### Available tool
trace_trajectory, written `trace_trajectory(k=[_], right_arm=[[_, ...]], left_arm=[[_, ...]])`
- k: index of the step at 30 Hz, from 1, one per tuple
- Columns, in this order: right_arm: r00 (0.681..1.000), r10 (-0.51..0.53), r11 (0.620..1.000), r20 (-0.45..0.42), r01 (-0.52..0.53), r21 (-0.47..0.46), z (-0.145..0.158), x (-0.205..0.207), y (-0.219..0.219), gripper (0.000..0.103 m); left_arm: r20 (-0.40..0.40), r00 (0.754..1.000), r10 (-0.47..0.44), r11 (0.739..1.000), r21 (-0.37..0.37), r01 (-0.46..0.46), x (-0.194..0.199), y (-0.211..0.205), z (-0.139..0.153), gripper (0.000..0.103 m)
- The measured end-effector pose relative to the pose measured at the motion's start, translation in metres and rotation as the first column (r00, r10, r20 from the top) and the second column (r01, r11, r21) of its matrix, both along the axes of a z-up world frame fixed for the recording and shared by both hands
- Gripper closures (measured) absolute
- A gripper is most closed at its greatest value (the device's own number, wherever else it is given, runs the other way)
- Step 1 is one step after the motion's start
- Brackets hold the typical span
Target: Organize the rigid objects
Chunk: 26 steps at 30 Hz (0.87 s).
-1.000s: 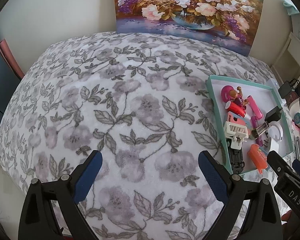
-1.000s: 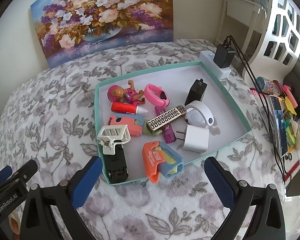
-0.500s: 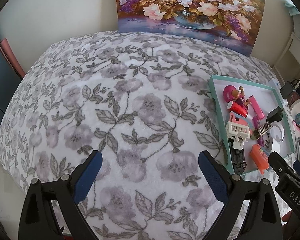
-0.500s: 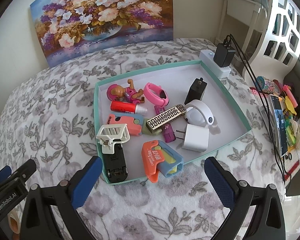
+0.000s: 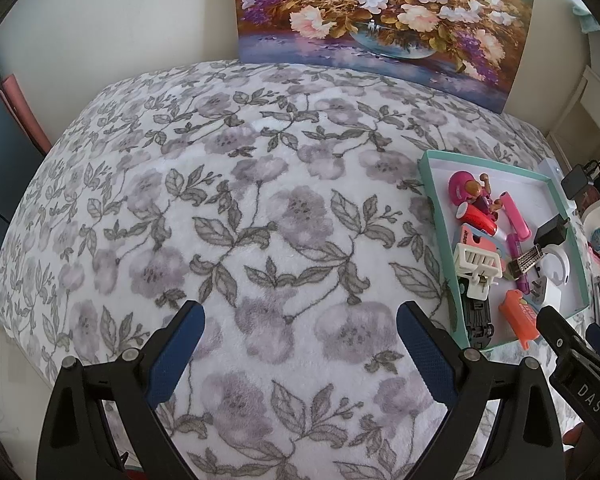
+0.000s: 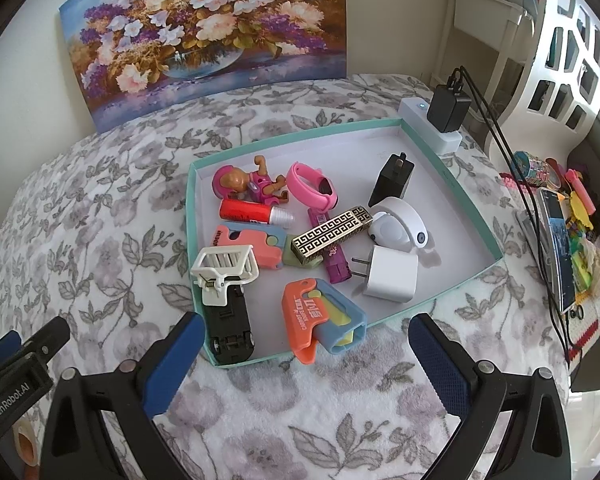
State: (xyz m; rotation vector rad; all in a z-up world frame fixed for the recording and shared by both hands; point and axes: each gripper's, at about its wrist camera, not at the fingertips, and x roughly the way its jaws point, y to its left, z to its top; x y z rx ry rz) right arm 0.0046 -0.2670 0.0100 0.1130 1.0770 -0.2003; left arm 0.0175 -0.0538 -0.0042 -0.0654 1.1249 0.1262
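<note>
Hovering my right gripper [image 6: 302, 354] with its fingers spread wide and empty, I have the orange-and-blue toy [image 6: 322, 318] almost between the tips, hanging over the near rim of the teal tray [image 6: 456, 192]. Just beyond the left finger lies the black toy car [image 6: 228, 326], belly up, with the white toy cart [image 6: 224, 270] resting on it. Further ahead sit the white charger [image 6: 390, 278], the gold patterned bar [image 6: 332, 234], the red tube [image 6: 246, 212], the pink band [image 6: 312, 186] and the doll [image 6: 246, 184].

My left gripper [image 5: 300, 346] is likewise wide and holds nothing, over bare floral bedspread [image 5: 220, 200] well left of the tray.

My worry: the pile is crowded and overlapping, so closing on one piece could drag a neighbour or tip the tray on the soft bed; the overhanging toy could slide off.

Readable writing: "GenRobot.AI" on the left gripper's body, "DAS" on the right's, and "CARROT" on the orange toy; the rest is too small.
</note>
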Motion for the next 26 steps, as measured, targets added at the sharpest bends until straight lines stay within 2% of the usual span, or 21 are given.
trace_trajectory(k=[26], right_arm=[[1.0, 0.001, 1.0, -0.009, -0.001, -0.002, -0.0011, 0.001, 0.0002, 0.0]], left_arm=[[0.014, 1.0, 0.019, 1.0, -0.002, -0.019, -0.0007, -0.0029, 0.0016, 0.006]])
